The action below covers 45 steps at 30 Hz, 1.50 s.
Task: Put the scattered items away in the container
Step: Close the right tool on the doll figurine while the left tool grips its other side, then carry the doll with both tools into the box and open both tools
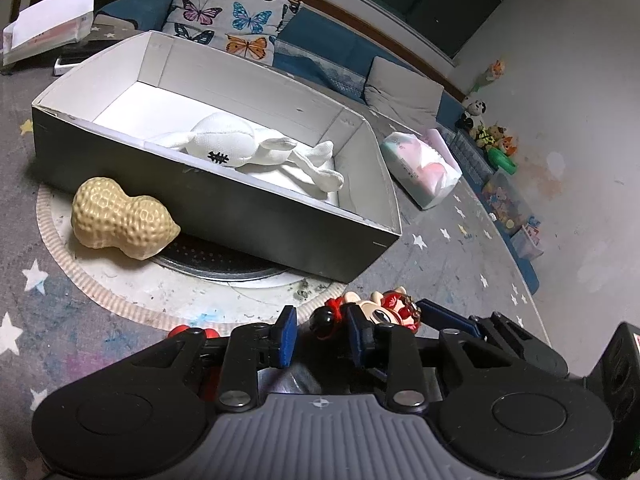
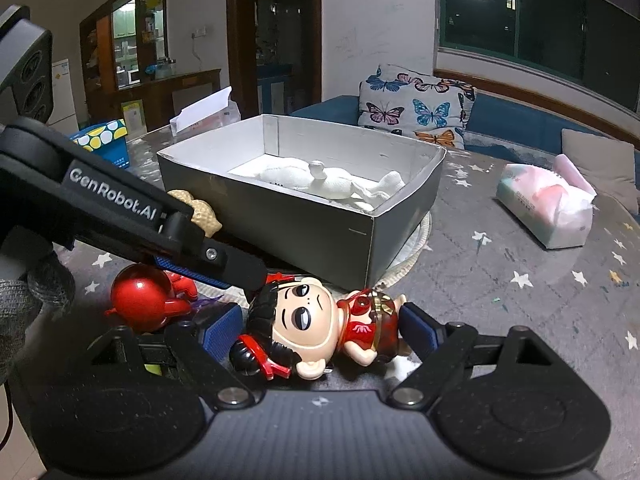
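Observation:
A grey box with white inside (image 1: pixel 280 216) (image 2: pixel 304 224) holds a white cloth doll (image 1: pixel 240 144) (image 2: pixel 332 180). A tan peanut toy (image 1: pixel 120 216) (image 2: pixel 204 212) lies against its near wall. A cartoon doll with black hair and red clothes (image 2: pixel 316 320) (image 1: pixel 380 312) lies on the mat. My right gripper (image 2: pixel 320 328) is open, its blue pads on either side of the doll. My left gripper (image 1: pixel 322 332) (image 2: pixel 208 268) is open just beside the doll's head. A red ball toy (image 2: pixel 144 296) (image 1: pixel 196 332) lies to the left.
A tissue pack (image 1: pixel 424 168) (image 2: pixel 548 208) lies right of the box. A butterfly cushion (image 1: pixel 236 12) and blue sofa stand behind. Small toys (image 1: pixel 492 136) line the wall. A round mat (image 1: pixel 160 292) lies under the box. An open white carton (image 2: pixel 208 116) sits behind the box.

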{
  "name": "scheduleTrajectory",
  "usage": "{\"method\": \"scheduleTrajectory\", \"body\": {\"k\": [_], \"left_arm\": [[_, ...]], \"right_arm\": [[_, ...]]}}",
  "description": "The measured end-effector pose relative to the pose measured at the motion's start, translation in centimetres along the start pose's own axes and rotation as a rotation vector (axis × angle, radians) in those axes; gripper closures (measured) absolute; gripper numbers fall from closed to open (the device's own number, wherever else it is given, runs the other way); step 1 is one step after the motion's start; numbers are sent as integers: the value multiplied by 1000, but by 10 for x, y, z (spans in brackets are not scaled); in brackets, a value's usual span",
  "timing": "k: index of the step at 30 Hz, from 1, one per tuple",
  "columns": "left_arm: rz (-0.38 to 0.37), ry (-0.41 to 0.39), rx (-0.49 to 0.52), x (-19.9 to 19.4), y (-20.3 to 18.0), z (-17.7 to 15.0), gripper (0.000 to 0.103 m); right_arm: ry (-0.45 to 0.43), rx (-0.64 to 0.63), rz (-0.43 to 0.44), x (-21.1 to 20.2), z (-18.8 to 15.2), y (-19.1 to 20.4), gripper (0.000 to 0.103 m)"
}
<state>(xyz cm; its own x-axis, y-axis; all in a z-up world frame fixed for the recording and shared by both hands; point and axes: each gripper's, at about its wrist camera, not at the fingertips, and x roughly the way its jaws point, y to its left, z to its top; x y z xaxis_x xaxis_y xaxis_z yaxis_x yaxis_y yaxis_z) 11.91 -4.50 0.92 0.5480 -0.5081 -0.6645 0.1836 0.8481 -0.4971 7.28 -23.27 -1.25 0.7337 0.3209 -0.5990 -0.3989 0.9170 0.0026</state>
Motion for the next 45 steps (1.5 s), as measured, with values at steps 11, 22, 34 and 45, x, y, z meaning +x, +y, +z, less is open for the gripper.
{"method": "scheduleTrajectory", "body": {"k": [11, 22, 34, 45], "left_arm": [[-14, -4, -9, 2, -7, -2, 71], [-1, -26, 55, -3, -21, -8, 71], [40, -41, 124, -6, -34, -15, 71], [25, -67, 146, -24, -40, -14, 72]], "right_arm": [[-7, -4, -22, 1, -5, 1, 16], [-22, 7, -35, -2, -7, 2, 17], [-26, 18, -42, -3, -8, 2, 17], [-53, 4, -48, -16, -3, 7, 17]]}}
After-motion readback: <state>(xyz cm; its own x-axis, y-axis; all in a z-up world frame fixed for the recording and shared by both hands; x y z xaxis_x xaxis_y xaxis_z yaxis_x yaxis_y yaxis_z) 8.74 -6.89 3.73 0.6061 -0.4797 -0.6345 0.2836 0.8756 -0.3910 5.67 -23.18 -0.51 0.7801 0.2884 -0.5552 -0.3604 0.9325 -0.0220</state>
